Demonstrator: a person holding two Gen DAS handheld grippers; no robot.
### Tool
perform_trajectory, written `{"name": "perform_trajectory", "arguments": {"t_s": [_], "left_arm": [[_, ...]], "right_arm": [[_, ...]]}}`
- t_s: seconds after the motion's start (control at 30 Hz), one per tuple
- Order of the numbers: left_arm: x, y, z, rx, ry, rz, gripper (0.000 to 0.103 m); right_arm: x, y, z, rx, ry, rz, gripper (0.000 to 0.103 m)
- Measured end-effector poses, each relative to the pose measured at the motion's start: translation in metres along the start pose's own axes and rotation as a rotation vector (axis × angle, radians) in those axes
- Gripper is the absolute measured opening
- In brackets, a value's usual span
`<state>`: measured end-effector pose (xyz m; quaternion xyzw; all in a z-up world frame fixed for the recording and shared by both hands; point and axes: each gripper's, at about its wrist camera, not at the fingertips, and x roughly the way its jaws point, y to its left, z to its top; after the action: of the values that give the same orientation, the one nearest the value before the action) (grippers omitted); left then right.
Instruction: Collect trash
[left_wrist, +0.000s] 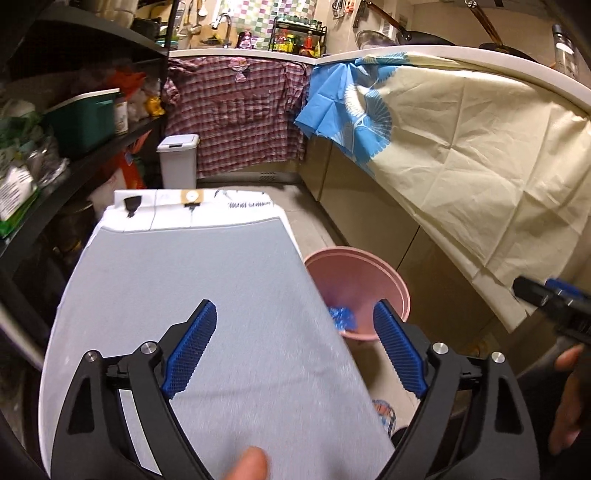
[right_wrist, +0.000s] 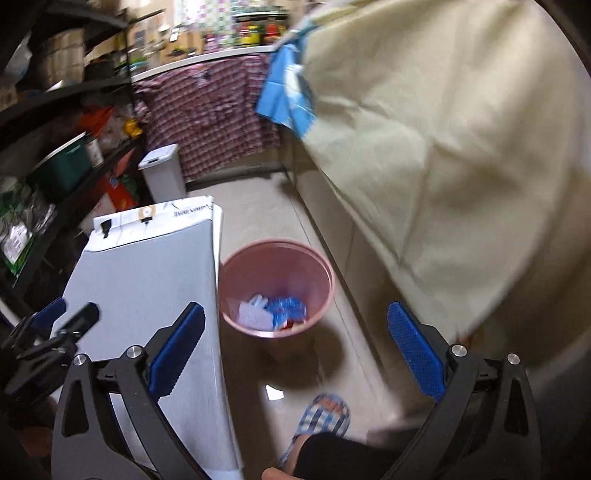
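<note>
Blue and white trash (right_wrist: 271, 312) lies in the pink bin (right_wrist: 325, 269) on the floor, just beside the grey-topped counter (left_wrist: 207, 288). Left tool (left_wrist: 295, 314) and right tool (right_wrist: 295, 317) hang spread wide, pinching nothing.

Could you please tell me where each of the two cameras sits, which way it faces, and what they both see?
Left wrist: on the left hand-held gripper, open and empty, angled down over the grey board; a fingertip shows, and the right hand-held gripper at the right edge.
Right wrist: on the right hand-held gripper, open and empty, angled down at the pink bin holding trash; a slippered foot shows.
Shared: board, pink bin, white lidded bin, plaid shirt, cream cloth.
</note>
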<state>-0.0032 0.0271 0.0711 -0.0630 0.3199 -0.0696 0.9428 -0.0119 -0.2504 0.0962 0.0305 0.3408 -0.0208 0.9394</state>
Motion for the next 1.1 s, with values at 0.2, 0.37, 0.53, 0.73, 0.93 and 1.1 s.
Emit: {"name": "perform_trajectory", "arguments": {"t_s": [0.2, 0.37, 0.53, 0.73, 0.93, 1.1], "left_arm": [[-0.018, 0.010, -0.027, -0.042, -0.002, 0.059, 0.084], [-0.018, 0.014, -0.043, -0.071, 0.036, 0.067, 0.084], [-0.024, 0.006, -0.043, -0.017, 0.008, 0.059, 0.084], [-0.019, 0.001, -0.046, 0.002, 0.023, 0.032, 0.084], [-0.015, 0.003, -0.046, -0.016, 0.035, 0.016, 0.084], [-0.019, -0.001, -0.047, 0.002, 0.023, 0.008, 0.084]], "right_arm": [[-0.003, 0.025, -0.034, -0.116, -0.019, -0.044, 0.098], [0.006, 0.032, -0.042, -0.160, 0.013, -0.044, 0.097], [0.003, 0.030, -0.042, -0.142, 0.004, -0.055, 0.098], [0.004, 0.028, -0.039, -0.130, -0.008, -0.064, 0.097], [0.004, 0.029, -0.038, -0.130, -0.010, -0.069, 0.097], [0.003, 0.027, -0.038, -0.124, -0.014, -0.067, 0.098]]}}
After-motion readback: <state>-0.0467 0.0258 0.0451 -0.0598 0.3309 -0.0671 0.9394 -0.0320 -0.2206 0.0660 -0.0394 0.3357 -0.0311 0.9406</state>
